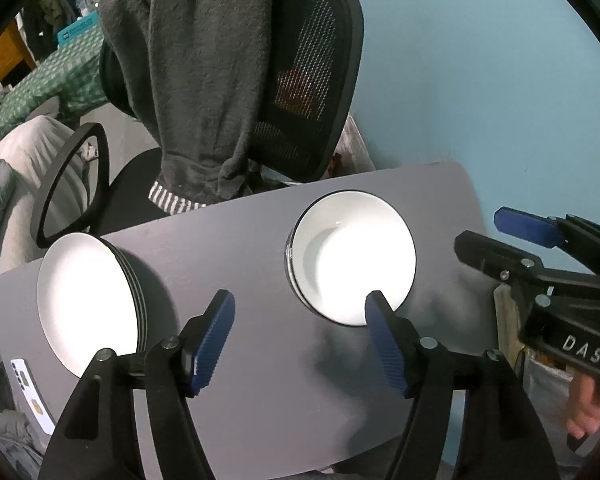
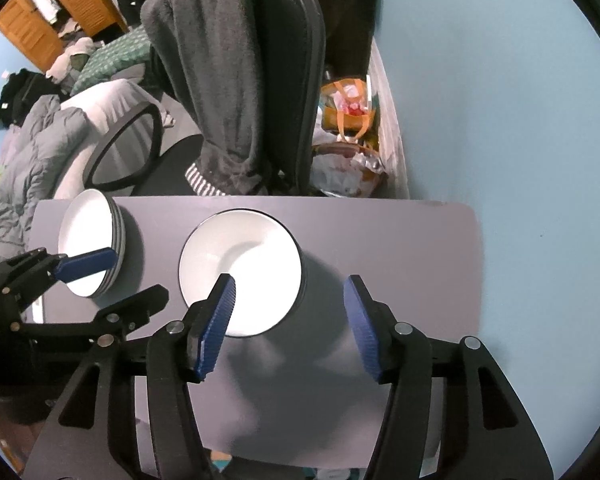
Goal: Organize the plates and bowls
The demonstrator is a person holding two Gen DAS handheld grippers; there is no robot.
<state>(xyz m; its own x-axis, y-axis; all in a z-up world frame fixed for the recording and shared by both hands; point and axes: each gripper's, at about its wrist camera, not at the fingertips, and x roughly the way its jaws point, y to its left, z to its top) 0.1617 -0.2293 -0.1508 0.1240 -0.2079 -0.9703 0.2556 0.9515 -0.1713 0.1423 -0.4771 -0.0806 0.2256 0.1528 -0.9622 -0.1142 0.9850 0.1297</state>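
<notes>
Both hand-held grippers held apart and empty, left hand-held gripper (image 1: 300, 340), right hand-held gripper (image 2: 290, 326), bowls (image 2: 240, 272) and plates (image 1: 88, 304) stacked on the surface (image 1: 260, 380).

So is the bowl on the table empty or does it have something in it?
Empty. The bowl shows only a clean white inside in both views, sitting upright on the table beside the plate stack.

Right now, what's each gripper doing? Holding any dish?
Left gripper: open, nothing between its fingers, above the table.
Right gripper: open, holding nothing, above the table beside the stack of bowls.
</notes>
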